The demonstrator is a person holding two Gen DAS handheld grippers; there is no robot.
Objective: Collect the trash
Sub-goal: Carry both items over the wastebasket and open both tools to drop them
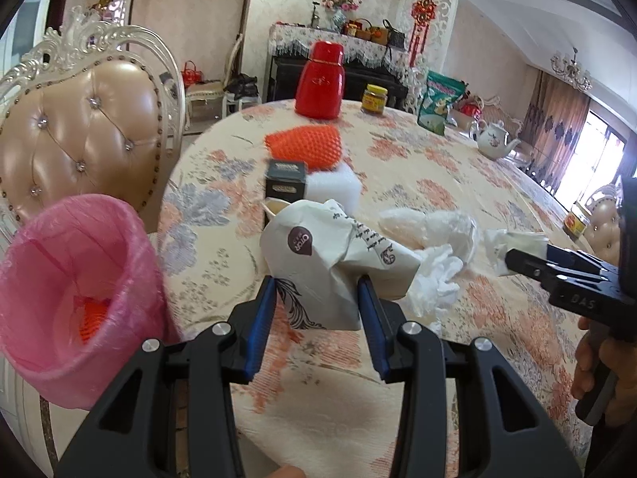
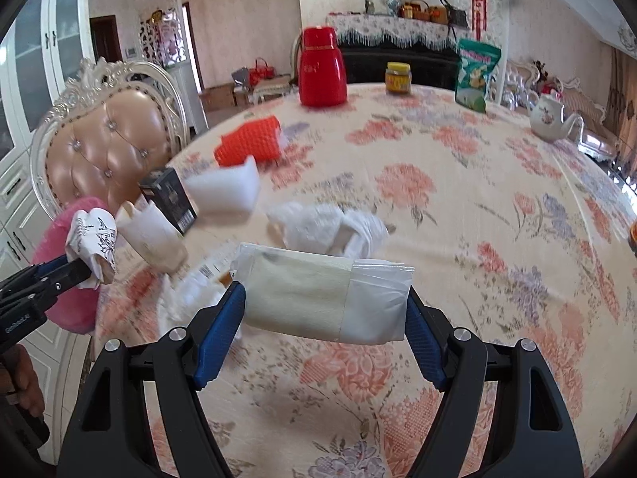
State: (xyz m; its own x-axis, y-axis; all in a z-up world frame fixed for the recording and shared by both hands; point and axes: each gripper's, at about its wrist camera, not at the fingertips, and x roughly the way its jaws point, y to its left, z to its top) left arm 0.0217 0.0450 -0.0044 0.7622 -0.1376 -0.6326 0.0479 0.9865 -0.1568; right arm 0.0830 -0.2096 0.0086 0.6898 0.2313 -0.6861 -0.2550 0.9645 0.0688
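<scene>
A round table (image 2: 458,207) covered in a cream cloth with pink and grey flowers fills both wrist views. The left gripper (image 1: 316,290) has its 2 blue pads pressed narrowly against the lower part of a crumpled white paper bag (image 1: 318,255) printed with black script and a dark round logo, holding it just above the cloth. The right gripper (image 2: 324,310) stands wide, its blue pads touching both ends of a flat clear plastic packet (image 2: 318,298) with a cream sheet inside, carried crosswise above the table. To the left, off the table edge, a bin lined with a pink bag (image 1: 79,279) stands open with something orange at its bottom, in front of a tufted beige chair (image 1: 83,131) with a carved white frame. Trash left on the cloth lies between the grippers and the far side: crumpled clear plastic and white tissue (image 1: 434,239), a small black box (image 1: 286,179), a white foam block (image 1: 336,183), a torn paper cup (image 2: 153,235), and an orange foam net sleeve (image 1: 304,145). Farther back stand a red thermos (image 1: 320,79), a yellow-lidded jar (image 1: 374,98), a green snack bag (image 1: 440,99) and a white floral teapot (image 1: 493,139). Part of a hand (image 1: 601,362) grips the right gripper's handle.
</scene>
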